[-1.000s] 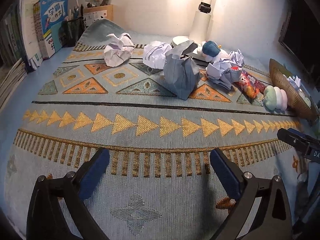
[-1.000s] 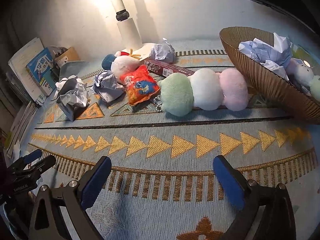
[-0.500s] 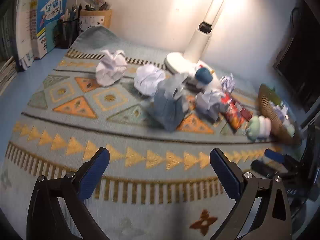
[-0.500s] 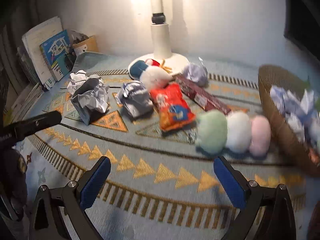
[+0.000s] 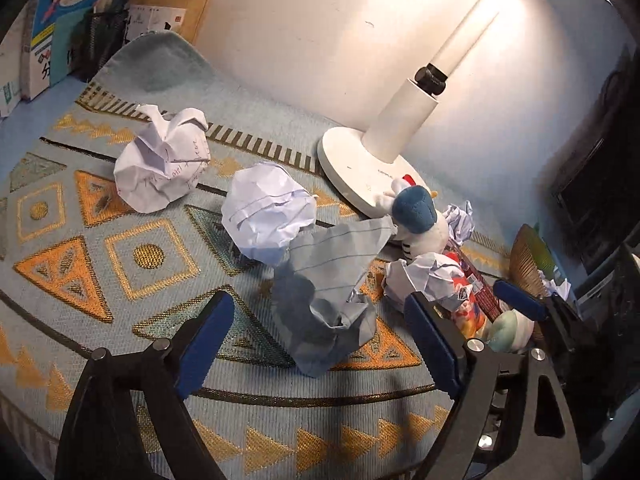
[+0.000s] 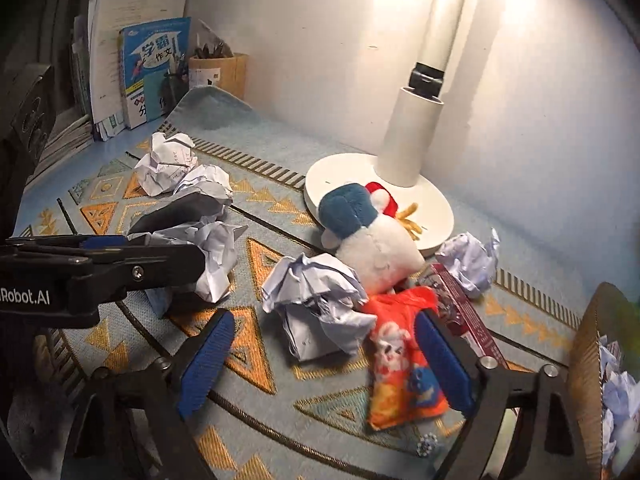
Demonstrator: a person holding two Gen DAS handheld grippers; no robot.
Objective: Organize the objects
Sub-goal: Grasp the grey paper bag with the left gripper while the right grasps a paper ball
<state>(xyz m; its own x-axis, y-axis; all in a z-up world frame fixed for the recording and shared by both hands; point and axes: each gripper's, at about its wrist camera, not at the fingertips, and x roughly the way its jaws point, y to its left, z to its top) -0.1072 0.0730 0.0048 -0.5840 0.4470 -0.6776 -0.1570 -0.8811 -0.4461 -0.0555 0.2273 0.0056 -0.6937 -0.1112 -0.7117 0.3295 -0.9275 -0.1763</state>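
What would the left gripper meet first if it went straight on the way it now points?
Most likely the grey-blue crumpled paper, which lies right ahead between the closing fingers of the left gripper; depth is uncertain.

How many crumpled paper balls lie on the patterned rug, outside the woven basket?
5 crumpled paper balls: two at the patterned rug's far left, a greyish one before them, one central beside the white plush toy, one right of the white lamp base. Others may be hidden.
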